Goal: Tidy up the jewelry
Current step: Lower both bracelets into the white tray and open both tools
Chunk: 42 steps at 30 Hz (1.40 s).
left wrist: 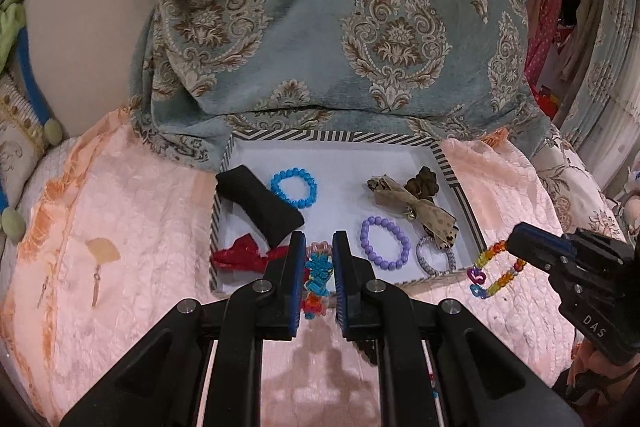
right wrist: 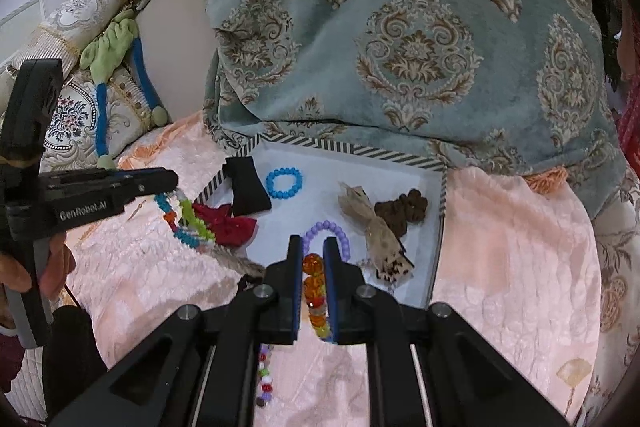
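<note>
Damask blanket [left wrist: 320, 27] drapes behind pink quilt [left wrist: 132, 211].

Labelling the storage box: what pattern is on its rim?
Black-and-white diagonal stripes on the box rim, clearest in the left wrist view.

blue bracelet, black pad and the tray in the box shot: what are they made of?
Round blue beaded bracelet: probably plastic or acrylic; smooth beads with small glints.
Black rectangular pad: looks like matte fabric, possibly velvet, over soft filling; no shine, rounded edges.
Shallow tray with striped black-and-white rim: likely printed cardboard; thin straight walls, flat pale lining.
</note>
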### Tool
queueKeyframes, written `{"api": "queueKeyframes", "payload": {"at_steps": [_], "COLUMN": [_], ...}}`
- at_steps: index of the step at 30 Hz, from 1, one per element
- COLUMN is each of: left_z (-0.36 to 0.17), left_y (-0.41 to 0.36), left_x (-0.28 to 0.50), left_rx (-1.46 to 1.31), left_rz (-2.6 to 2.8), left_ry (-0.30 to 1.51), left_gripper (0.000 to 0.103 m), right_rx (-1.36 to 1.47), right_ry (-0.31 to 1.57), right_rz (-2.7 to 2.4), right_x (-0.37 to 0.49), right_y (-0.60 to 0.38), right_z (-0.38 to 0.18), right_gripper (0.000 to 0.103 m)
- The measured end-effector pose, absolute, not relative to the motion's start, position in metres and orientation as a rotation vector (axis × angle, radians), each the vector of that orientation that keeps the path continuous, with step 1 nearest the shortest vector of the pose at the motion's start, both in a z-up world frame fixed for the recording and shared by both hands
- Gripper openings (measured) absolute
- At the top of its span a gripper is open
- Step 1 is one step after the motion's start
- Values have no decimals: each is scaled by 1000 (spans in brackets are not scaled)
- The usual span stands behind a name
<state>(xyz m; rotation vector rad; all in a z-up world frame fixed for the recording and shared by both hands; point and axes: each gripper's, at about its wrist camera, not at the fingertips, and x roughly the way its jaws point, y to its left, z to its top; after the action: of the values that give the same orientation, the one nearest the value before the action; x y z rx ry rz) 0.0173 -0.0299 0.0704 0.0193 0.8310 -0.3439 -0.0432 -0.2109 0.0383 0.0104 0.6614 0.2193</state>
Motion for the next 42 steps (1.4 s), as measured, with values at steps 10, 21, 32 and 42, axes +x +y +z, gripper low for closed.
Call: {"api": "queueKeyframes", "payload": {"at_steps": [10, 21, 32, 42], "left_z": [53, -13, -26, -37], "left_y": [-62, -55, -47, -57], "left_x": [64, 105, 112, 117], "left_rx": [9, -39, -26, -20], "left_rz": [-380, -328, -311, -311], "left_ry": [857, 961, 974, 995], "left_gripper": [0, 0, 0, 0], "right_rx": [18, 29, 22, 44], "right_ry": [707, 768, 795, 833], "right_rz": [241, 292, 171, 3], "right_x": [31, 123, 195, 200], "right_y": [-203, -183, -203, -242], "right_z": [31, 0, -30, -56], "right_gripper": [10, 10, 10, 10]}}
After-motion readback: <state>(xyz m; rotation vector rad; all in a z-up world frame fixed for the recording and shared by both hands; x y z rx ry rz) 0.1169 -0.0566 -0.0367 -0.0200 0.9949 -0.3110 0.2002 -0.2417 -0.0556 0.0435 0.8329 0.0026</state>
